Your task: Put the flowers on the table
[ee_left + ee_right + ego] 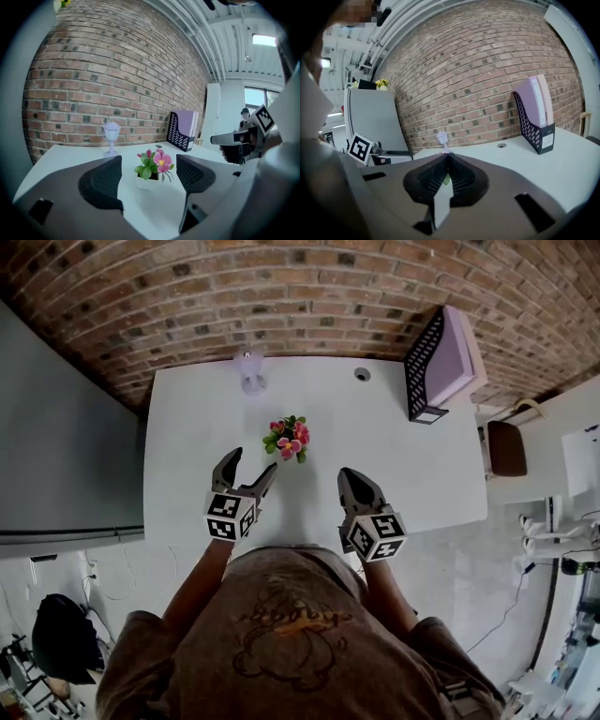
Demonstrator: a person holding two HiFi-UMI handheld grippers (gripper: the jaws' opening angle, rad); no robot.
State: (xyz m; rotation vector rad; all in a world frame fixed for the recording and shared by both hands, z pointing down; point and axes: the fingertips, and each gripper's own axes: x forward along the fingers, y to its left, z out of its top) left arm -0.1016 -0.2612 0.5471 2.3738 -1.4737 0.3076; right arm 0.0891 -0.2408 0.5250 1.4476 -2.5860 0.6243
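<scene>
The flowers (288,438) are a small bunch of pink blooms with green leaves in a white pot, standing upright on the white table (187,427). My left gripper (249,468) is open just short of them, and nothing is between its fingers. In the left gripper view the flowers (154,166) show in the gap ahead of the left gripper (147,176), apart from both pads. My right gripper (351,476) is shut to the right of the flowers, a little nearer to me. In its own view the right gripper (446,157) has its jaws pressed together.
A small lilac lamp-shaped ornament (250,371) stands behind the flowers near the brick wall. A black file holder with purple folders (441,362) sits at the table's far right corner, beside a cable hole (362,374). A grey partition (56,446) borders the left; a chair (507,448) stands at the right.
</scene>
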